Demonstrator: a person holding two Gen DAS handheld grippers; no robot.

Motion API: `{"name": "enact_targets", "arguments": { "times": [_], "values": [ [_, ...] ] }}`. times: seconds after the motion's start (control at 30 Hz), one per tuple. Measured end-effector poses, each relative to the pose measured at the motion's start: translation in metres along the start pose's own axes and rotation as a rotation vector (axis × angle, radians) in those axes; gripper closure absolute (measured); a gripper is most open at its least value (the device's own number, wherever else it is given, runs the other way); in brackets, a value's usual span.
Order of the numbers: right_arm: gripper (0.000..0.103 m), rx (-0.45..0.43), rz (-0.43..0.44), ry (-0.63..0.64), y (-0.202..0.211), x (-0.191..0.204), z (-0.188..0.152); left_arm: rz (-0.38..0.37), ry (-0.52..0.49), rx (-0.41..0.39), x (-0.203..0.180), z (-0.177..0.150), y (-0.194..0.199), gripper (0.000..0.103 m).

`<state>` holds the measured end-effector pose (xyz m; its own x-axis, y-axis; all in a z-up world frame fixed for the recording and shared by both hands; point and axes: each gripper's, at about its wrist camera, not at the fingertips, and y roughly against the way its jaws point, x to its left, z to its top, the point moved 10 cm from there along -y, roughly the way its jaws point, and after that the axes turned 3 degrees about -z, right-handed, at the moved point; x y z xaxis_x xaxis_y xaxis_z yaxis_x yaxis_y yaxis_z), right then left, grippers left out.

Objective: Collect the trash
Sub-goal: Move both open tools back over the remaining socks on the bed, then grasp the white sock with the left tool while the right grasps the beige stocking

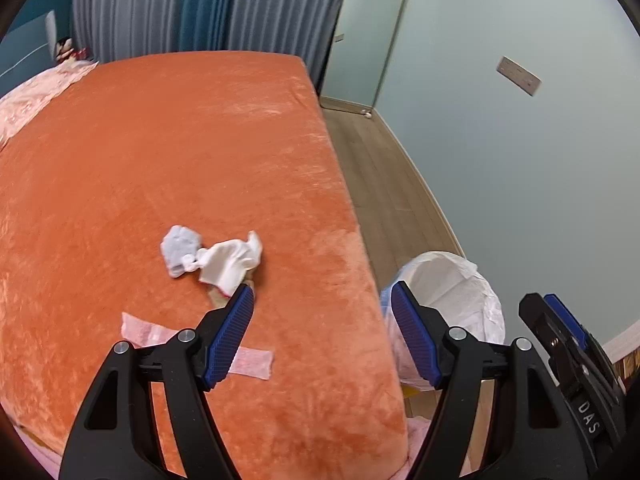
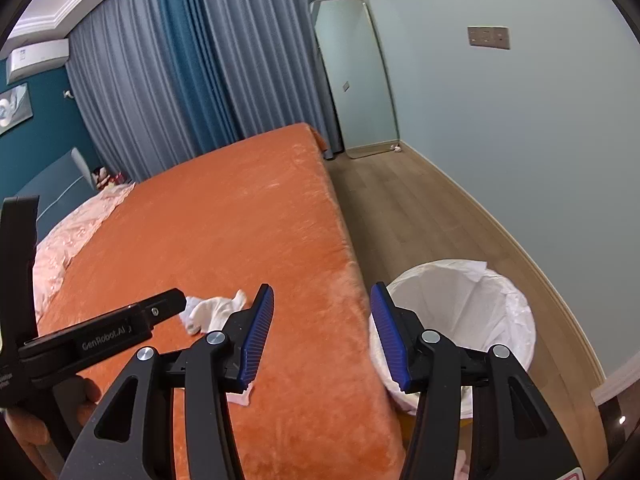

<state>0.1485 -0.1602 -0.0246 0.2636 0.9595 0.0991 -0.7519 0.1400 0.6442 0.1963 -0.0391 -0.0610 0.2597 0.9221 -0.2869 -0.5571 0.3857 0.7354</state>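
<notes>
Crumpled white tissue [image 1: 230, 260] and a pale blue crumpled piece [image 1: 180, 248] lie together on the orange bed [image 1: 160, 160], just ahead of my left gripper [image 1: 322, 300], which is open and empty. A flat pink wrapper [image 1: 252, 362] lies under its left finger. My right gripper [image 2: 322, 300] is open and empty above the bed's right edge [image 2: 348, 240]. The tissue [image 2: 212, 312] also shows in the right wrist view, left of that gripper. A bin lined with a white bag [image 2: 464, 312] stands on the floor beside the bed; it also shows in the left wrist view [image 1: 448, 292].
Wooden floor [image 2: 420, 208] runs between the bed and the pale wall. A mirror [image 2: 356, 76] leans in the far corner by blue curtains [image 2: 180, 80]. A pink quilt [image 2: 68, 240] lies at the bed's head. The left gripper's body [image 2: 100, 332] crosses the right view.
</notes>
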Motion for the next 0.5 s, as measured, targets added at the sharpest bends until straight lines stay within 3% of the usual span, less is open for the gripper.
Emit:
{"name": "enact_targets", "arguments": {
  "times": [0.5],
  "values": [
    [0.053, 0.122, 0.059, 0.095, -0.056, 0.067, -0.04, 0.062, 0.047, 0.042, 0.096, -0.003, -0.035, 0.037]
  ]
}}
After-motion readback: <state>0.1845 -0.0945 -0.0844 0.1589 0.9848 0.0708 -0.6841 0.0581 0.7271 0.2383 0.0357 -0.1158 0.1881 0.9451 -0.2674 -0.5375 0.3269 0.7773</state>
